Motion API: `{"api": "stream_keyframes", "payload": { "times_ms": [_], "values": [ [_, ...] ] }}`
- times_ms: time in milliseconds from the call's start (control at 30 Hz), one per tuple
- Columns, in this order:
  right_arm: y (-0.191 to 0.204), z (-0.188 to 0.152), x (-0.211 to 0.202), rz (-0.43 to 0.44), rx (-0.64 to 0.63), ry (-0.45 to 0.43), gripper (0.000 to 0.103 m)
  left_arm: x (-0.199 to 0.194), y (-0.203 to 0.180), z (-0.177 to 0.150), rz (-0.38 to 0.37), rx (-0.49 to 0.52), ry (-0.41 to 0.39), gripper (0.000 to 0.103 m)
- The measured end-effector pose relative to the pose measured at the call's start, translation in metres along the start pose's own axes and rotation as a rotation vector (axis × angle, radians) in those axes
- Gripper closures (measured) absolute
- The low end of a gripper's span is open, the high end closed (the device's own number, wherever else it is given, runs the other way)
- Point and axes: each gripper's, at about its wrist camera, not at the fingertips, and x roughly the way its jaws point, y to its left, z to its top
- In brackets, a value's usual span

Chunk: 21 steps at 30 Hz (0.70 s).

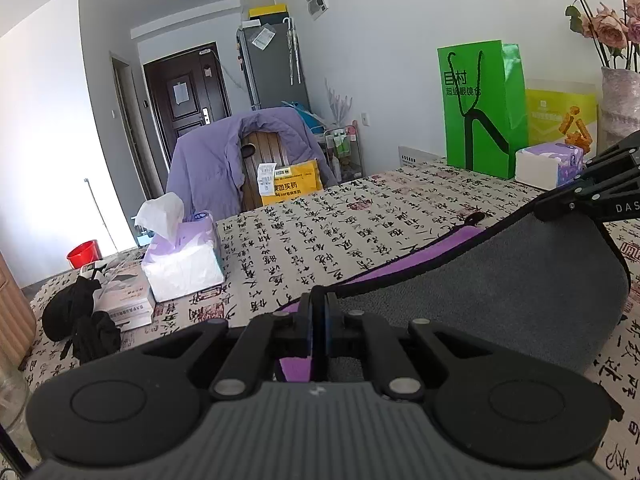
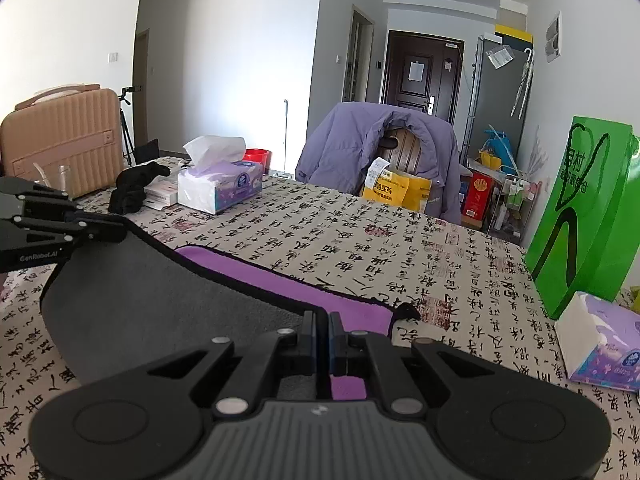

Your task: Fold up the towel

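Observation:
The towel [image 1: 500,276] is grey on one face and purple on the other, with a dark hem. It also shows in the right wrist view [image 2: 160,300]. My left gripper [image 1: 319,300] is shut on one corner of its hem. My right gripper [image 2: 323,320] is shut on the other corner. Both hold the grey edge lifted above the table, with the purple face [image 2: 280,284] lying on the tablecloth beyond. Each gripper shows in the other's view: the right one [image 1: 560,204] and the left one [image 2: 108,228].
The table has a calligraphy-print cloth [image 1: 320,232]. On it stand a tissue box [image 1: 180,256], a black bundle [image 1: 76,316] on booklets, a green paper bag [image 1: 480,108], a second tissue pack [image 2: 600,344] and a vase of flowers [image 1: 618,100]. A chair with a purple jacket [image 2: 376,152] stands behind.

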Motion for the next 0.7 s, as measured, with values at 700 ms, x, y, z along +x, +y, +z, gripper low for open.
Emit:
{"api": "stream_keyframes", "payload": {
  "times_ms": [700],
  "values": [
    [-0.010,0.016,0.027,-0.010,-0.042,0.002,0.098,0.028,0.008,0.014,0.006,0.033,-0.003,0.097]
  ]
}}
